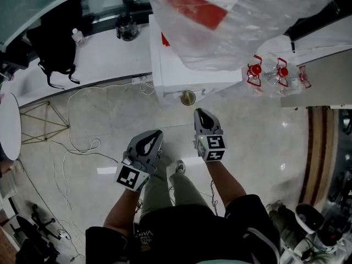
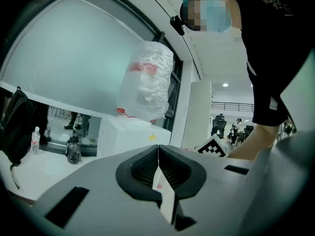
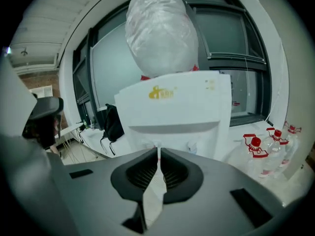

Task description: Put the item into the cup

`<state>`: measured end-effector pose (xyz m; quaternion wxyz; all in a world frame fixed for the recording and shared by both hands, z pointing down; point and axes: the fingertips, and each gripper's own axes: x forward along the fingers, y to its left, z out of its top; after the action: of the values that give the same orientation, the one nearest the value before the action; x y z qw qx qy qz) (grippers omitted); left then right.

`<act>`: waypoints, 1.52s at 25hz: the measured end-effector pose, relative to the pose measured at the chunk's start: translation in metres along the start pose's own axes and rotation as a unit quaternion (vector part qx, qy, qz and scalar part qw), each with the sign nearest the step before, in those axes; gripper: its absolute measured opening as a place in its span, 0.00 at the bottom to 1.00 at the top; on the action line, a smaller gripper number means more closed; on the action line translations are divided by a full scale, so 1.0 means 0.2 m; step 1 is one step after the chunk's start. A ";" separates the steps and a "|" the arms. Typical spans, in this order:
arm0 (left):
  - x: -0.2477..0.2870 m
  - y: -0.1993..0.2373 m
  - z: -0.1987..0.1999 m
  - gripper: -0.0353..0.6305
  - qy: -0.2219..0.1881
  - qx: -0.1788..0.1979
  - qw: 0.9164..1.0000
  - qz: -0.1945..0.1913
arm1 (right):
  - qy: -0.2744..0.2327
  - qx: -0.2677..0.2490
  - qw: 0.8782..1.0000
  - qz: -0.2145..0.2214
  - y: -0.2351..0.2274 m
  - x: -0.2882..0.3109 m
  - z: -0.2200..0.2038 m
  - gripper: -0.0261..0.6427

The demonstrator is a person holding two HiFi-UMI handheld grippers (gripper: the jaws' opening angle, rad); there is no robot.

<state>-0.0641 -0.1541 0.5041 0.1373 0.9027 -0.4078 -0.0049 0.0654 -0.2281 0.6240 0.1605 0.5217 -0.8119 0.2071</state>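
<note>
At the lower centre of the head view, the left gripper [image 1: 155, 134] and the right gripper [image 1: 201, 112] hang over the pale floor [image 1: 264, 147], both pointing to the upper part of the frame. Each has its jaws pressed together with nothing between them (the gripper views show this clearly). Just above them stands a white water dispenser [image 3: 177, 107] with a small yellow logo, too blurred to read. A clear plastic bag [image 1: 242, 21] covers its top, and the red label under the bag is also unreadable. A round yellowish object [image 1: 188, 97] sits at the dispenser's front edge. I cannot tell if it is the cup, and no long axis shows. Bottles [image 1: 275, 73] with red caps stand at the right.
</note>
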 end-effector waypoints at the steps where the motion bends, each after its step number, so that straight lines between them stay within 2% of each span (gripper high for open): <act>1: 0.00 -0.03 0.03 0.08 -0.003 0.003 1.000 -0.001 | -0.007 0.001 1.000 0.004 0.01 -0.06 0.03 0.11; 8: -0.01 -0.23 0.17 0.08 -0.013 0.017 1.000 -0.003 | -0.049 0.012 0.998 0.027 0.07 -0.43 0.24 0.11; 17: -0.08 -0.50 0.30 0.08 -0.031 0.045 0.999 0.001 | -0.095 0.019 0.993 0.065 0.17 -0.85 0.38 0.11; 27: -0.26 -0.78 0.41 0.08 -0.046 0.064 0.997 0.023 | -0.128 0.015 0.987 0.099 0.25 -1.30 0.46 0.11; 38: -0.46 -1.02 0.47 0.08 -0.055 0.079 0.995 0.033 | -0.149 0.024 0.983 0.109 0.27 -1.70 0.45 0.11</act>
<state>0.0131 0.0190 0.3520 0.0431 0.8953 -0.4431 -0.0178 0.1486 0.0122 0.3749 0.0016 0.4584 -0.8736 0.1633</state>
